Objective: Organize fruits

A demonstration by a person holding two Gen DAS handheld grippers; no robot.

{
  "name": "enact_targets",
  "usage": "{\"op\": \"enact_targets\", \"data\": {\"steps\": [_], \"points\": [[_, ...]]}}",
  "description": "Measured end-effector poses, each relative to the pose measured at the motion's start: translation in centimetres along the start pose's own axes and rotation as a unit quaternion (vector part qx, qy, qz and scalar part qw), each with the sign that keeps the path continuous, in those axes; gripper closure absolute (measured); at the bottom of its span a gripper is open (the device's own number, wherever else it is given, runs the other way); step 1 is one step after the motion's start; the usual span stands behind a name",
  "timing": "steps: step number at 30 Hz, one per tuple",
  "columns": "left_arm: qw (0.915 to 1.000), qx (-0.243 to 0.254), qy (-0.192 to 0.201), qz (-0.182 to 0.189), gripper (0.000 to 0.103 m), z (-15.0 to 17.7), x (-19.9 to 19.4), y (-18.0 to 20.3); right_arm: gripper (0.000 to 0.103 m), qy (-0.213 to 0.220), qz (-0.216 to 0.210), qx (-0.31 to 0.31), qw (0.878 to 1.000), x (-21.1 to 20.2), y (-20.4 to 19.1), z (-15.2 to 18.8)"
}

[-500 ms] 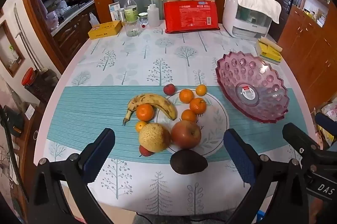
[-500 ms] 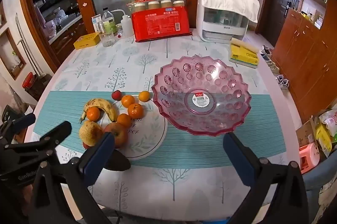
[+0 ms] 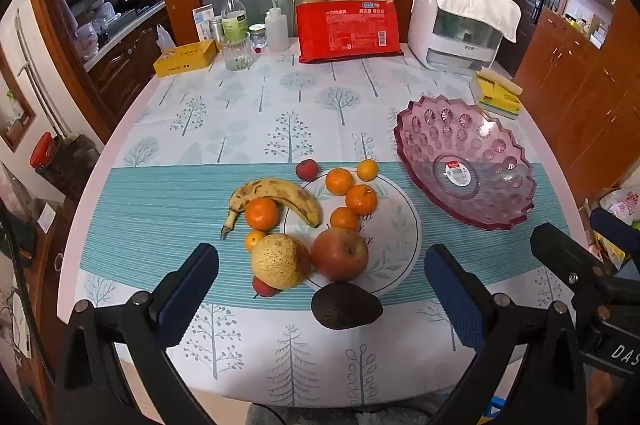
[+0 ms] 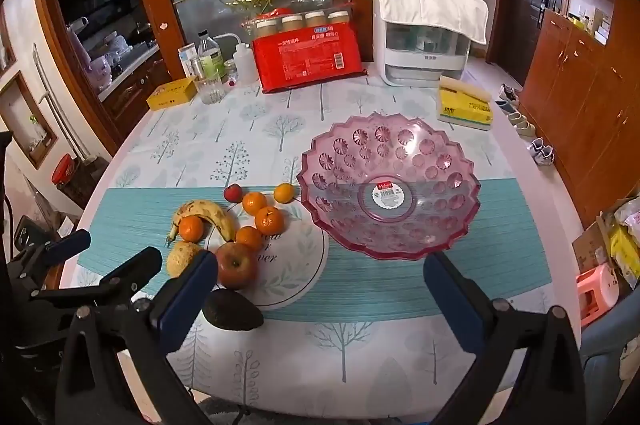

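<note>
- Our fruits lie heaped near the table's front edge, the empty bowl just right of them.
- Our left gripper tilts down over them, jaws released.
- Our right gripper tilts toward the bowl, jaws spread, grasping nothing.

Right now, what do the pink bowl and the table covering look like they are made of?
The pink bowl looks like clear tinted plastic, possibly glass: the cloth's stripes show through it, its moulded dimples catch glossy highlights, and a sticker sits at its centre. The table covering looks like wipe-clean plastic sheet: smooth, flat, printed with trees, with a faint sheen.
</note>
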State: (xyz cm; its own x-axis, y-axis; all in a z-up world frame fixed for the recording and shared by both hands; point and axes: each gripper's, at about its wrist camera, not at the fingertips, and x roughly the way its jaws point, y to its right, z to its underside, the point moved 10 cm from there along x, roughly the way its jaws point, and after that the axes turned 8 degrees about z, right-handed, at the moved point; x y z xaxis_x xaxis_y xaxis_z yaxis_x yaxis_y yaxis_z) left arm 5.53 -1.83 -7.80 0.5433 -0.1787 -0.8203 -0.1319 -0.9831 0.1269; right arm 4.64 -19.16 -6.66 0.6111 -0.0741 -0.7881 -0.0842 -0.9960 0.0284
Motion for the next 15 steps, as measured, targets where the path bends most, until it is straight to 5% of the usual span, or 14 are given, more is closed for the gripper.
{"op": "enact_targets", "data": {"steps": [15], "points": [[0.9999, -0.004, -0.006, 0.013, 0.001, -0.3, 1.4, -0.2, 0.0, -0.013, 0.013, -0.002, 1.0, 1.0, 0.8, -0.4]]}}
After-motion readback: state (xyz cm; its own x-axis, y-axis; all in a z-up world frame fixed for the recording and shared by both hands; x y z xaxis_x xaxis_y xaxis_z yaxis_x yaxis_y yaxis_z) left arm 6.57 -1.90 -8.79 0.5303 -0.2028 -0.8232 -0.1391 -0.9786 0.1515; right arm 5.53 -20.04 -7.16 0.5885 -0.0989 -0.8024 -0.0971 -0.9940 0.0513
